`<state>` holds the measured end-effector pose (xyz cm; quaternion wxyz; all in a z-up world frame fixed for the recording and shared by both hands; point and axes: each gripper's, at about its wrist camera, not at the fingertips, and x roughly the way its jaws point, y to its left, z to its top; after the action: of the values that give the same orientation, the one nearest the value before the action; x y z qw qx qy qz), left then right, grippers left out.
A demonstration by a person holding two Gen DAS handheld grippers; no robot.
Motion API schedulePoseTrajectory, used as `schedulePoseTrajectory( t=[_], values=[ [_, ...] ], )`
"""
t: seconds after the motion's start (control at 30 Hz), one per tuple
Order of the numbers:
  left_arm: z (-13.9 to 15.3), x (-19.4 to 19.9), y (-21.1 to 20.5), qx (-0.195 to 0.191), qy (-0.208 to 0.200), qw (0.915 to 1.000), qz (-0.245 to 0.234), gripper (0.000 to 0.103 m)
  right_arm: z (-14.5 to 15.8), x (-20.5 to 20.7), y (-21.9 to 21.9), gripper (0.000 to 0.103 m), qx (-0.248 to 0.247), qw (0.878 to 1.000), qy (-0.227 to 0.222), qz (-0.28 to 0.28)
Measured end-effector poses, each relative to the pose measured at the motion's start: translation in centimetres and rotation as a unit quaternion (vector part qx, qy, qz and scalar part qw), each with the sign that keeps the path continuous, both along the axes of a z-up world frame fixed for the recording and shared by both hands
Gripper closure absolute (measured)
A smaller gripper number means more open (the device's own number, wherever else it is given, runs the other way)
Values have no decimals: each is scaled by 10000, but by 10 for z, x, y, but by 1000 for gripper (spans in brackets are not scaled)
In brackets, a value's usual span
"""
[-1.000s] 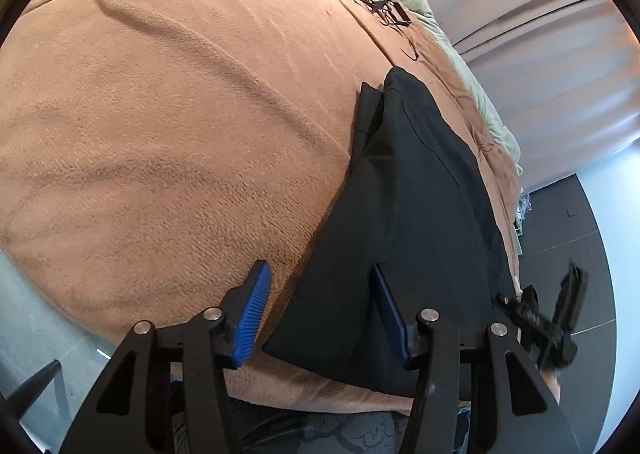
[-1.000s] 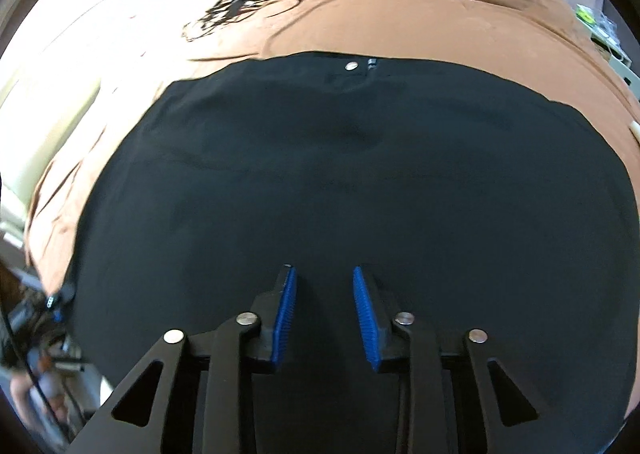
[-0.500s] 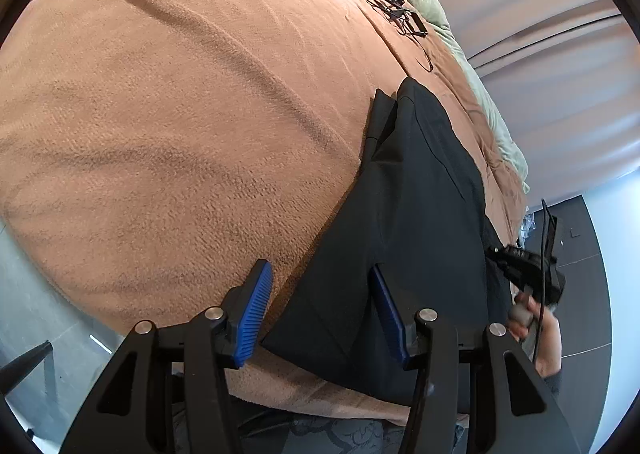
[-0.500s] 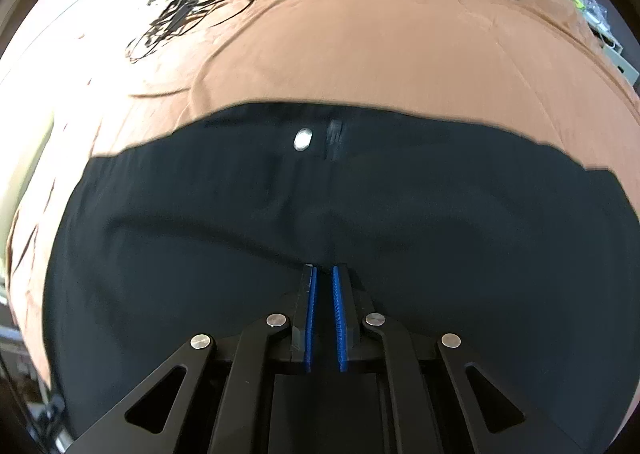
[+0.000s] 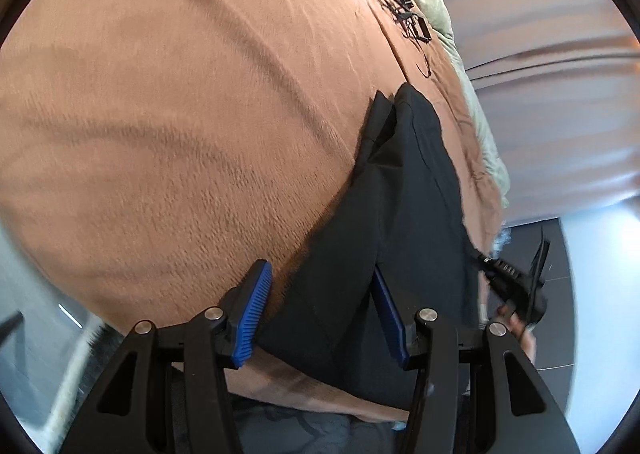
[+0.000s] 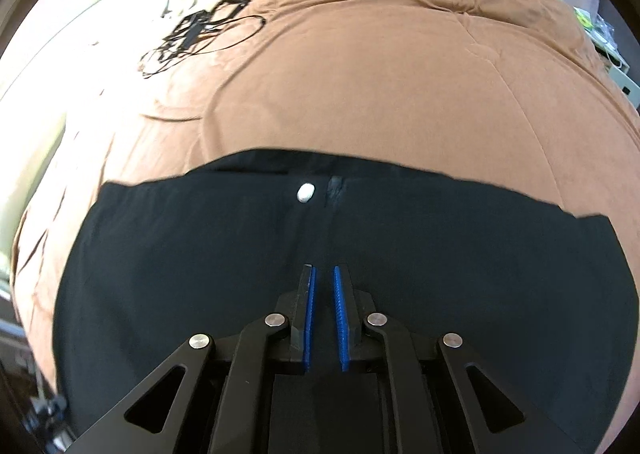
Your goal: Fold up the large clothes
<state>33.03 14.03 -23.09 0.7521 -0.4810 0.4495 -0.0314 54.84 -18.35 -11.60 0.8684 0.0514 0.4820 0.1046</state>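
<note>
Where brown blanket (image 6: 380, 85) shows, black trousers (image 6: 280, 254) flat, white button (image 6: 305, 193) uppermost

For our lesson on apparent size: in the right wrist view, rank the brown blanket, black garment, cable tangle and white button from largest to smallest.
1. Brown blanket and black garment: alike; the garment lies nearer.
2. Cable tangle.
3. White button.

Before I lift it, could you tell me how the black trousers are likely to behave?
The black trousers will probably go floppy, since they lie flat and follow the brown blanket. They look thin and light. The smooth cloth may slip from a narrow pinch.
</note>
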Motion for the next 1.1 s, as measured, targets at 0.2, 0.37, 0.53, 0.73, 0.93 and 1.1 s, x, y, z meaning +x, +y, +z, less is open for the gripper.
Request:
schedulePoseTrajectory(
  t=[0.2,0.37,0.53,0.73,0.93,1.1],
  values=[
    [-4,-4,-9,-358,-51,9993,-120,51,12,-55,-2,68,169,9995,-78,244],
    [-6,7,-17,-189,-101,9996,-156,51,8,-111,3,67,392,9982,-31,447],
    [2,18,-27,25,-154,9996,-232,69,-4,-159,13,67,438,9979,23,479],
    [27,15,-35,184,-530,9981,-271,85,-28,-194,21,67,377,9983,137,425],
    [44,15,-39,191,-725,9966,-347,86,-39,-232,19,67,429,9983,89,372],
    [52,15,-41,183,-809,9959,-361,86,-30,-250,14,67,593,9979,26,246]
  ],
)
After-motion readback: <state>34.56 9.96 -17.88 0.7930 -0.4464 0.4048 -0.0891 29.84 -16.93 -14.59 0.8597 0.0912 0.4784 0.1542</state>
